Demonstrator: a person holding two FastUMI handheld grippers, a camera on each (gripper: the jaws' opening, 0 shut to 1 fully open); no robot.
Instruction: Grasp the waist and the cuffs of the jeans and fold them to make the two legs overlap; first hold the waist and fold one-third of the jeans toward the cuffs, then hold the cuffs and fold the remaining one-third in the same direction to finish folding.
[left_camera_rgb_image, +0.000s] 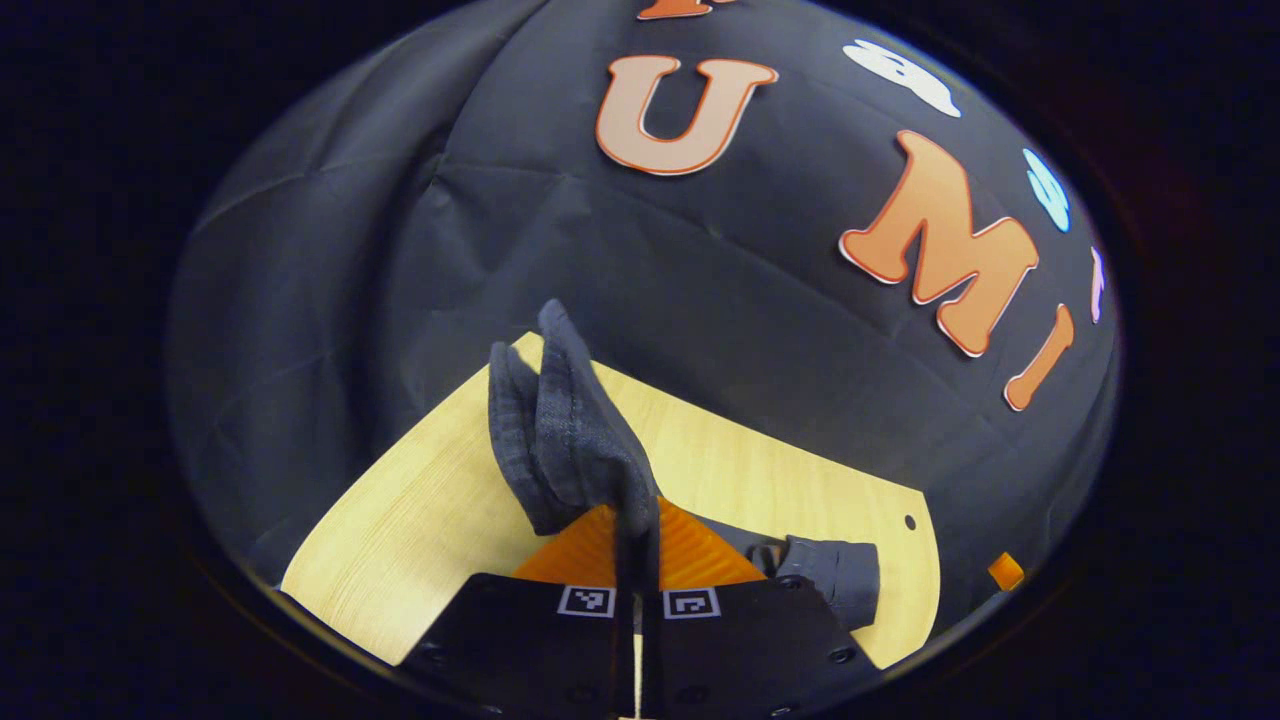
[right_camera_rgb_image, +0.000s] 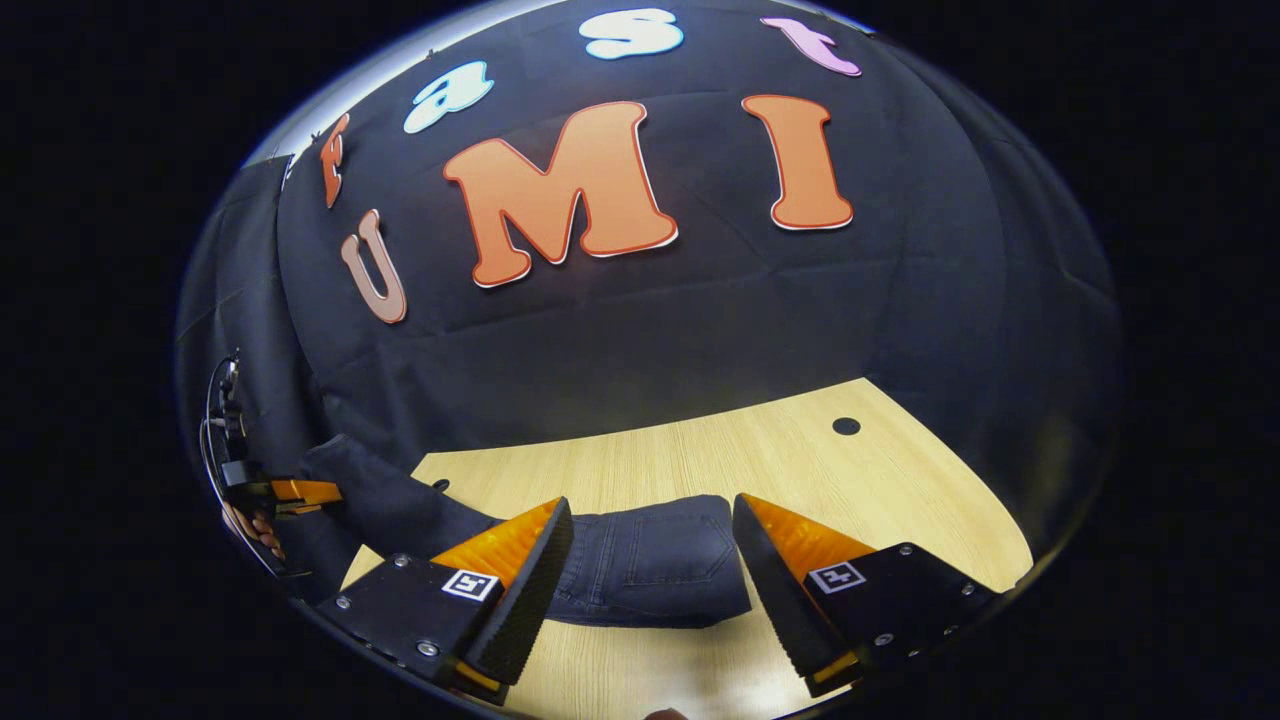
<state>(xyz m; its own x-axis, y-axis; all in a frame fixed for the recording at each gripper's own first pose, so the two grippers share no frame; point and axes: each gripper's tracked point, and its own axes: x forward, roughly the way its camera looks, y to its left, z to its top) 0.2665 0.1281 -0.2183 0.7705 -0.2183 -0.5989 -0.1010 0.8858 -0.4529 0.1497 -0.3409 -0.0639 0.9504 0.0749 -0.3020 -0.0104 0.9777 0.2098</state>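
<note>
The dark jeans lie on the pale wooden table, the back-pocket end nearest me. My right gripper is open, its orange fingers standing either side of that pocket end without pressing it. From there the legs rise to the left, up to my left gripper, which a hand holds. In the left gripper view, my left gripper is shut on the leg end of the jeans, and a bunch of denim stands up out of the jaws above the table.
The table has a small round hole near its far right corner, seen also as the hole in the left gripper view. The black cloth wall closes off the table's far edge. Bare wood lies beyond the jeans.
</note>
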